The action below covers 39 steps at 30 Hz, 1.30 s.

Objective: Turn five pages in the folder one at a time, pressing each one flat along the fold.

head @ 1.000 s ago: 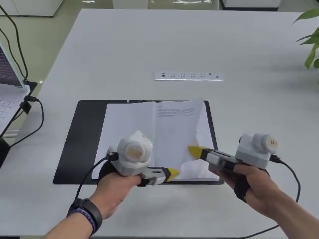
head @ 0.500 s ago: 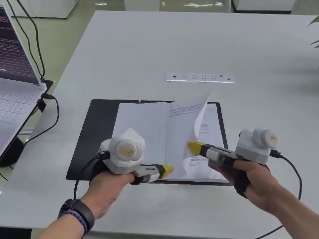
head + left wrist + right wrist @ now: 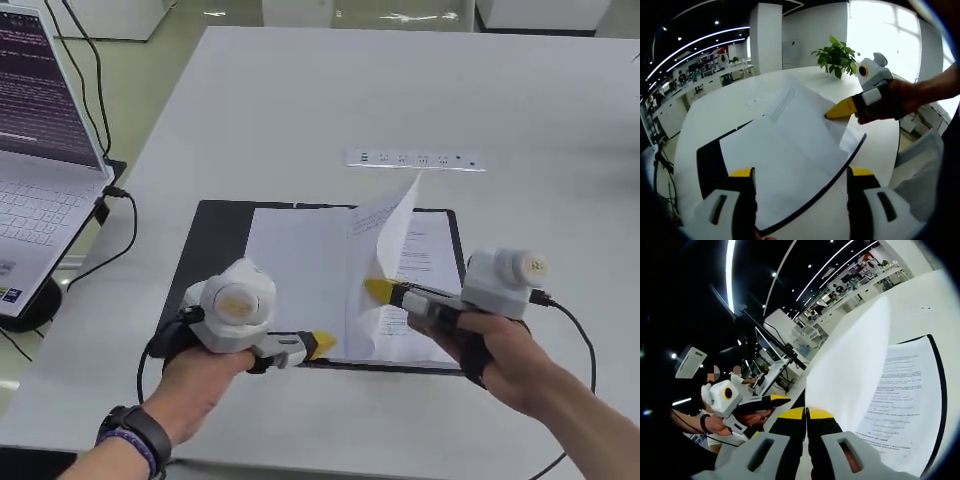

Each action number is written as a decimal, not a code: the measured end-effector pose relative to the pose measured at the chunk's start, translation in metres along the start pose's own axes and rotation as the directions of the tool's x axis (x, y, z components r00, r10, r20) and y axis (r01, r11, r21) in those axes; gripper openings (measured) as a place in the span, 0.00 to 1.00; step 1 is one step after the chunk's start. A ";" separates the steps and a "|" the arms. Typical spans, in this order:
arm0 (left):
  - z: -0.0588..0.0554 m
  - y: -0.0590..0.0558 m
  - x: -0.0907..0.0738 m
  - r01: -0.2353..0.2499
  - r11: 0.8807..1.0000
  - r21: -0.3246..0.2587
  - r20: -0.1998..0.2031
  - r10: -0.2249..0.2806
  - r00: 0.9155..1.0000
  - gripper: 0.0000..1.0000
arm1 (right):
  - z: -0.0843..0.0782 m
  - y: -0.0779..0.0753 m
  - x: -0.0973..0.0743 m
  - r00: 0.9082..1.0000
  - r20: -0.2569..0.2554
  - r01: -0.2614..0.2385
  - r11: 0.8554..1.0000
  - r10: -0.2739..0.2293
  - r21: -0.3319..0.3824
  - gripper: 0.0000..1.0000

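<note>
wide white workbench (image 3: 300, 90), matte, mostly bare. near its middle, flat black folder (image 3: 215, 260) lying open, white sheets inside, printed text on the right-hand sheet. one white printed page (image 3: 385, 235) lifted off the right side, standing nearly upright over the fold, top corner toward the far edge.

right yellow-tipped gripper (image 3: 378, 290) over the near-right part of the folder, jaws pressed together on the lower edge of the lifted page. same pinch in the right gripper view: tips closed, sheet rising from them. left yellow-tipped gripper (image 3: 320, 344) at the near edge of the folder, just left of the fold. jaws wide apart in the left gripper view, holding nothing, left-hand sheet spread beyond them. dark wristband (image 3: 135, 432) on the left wrist.

beyond the folder and well apart from it: slim white power strip (image 3: 415, 159) flat on the bench. off the left edge: open silver laptop (image 3: 40, 150), lit screen with lines of text, thin black cable (image 3: 134, 225) looping beside it.

room: open-plan office, pale floor (image 3: 150, 50) past the bench. leafy green potted plant (image 3: 836, 57) by a bright window in the left gripper view. long ceiling light strips (image 3: 731, 270) and rows of distant desks in both gripper views.
</note>
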State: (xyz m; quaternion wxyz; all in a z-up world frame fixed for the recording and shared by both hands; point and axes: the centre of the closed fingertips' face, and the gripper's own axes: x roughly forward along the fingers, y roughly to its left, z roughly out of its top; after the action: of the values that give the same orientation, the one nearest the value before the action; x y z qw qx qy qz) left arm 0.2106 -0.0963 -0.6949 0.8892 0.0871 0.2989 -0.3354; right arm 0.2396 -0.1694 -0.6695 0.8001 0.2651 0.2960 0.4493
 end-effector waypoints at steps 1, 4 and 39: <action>-0.001 0.002 -0.002 -0.003 1.000 -0.007 0.001 0.003 1.000 0.74 | -0.001 0.003 0.004 1.000 -0.005 -0.006 1.000 0.006 -0.003 0.00; -0.004 0.008 -0.007 -0.014 1.000 -0.018 0.005 0.014 1.000 0.74 | -0.003 0.009 0.012 1.000 -0.015 -0.019 1.000 0.019 -0.006 0.00; -0.029 0.048 -0.053 -0.094 0.989 -0.116 0.046 0.100 0.994 0.74 | -0.041 0.051 0.092 0.979 -0.177 -0.108 0.994 0.103 -0.020 0.00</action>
State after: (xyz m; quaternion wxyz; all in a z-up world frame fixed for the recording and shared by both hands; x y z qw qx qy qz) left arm 0.1966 -0.0203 -0.6894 0.9153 0.0421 0.2897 -0.2765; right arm 0.2206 -0.0592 -0.6834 0.7497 0.2282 0.3443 0.5171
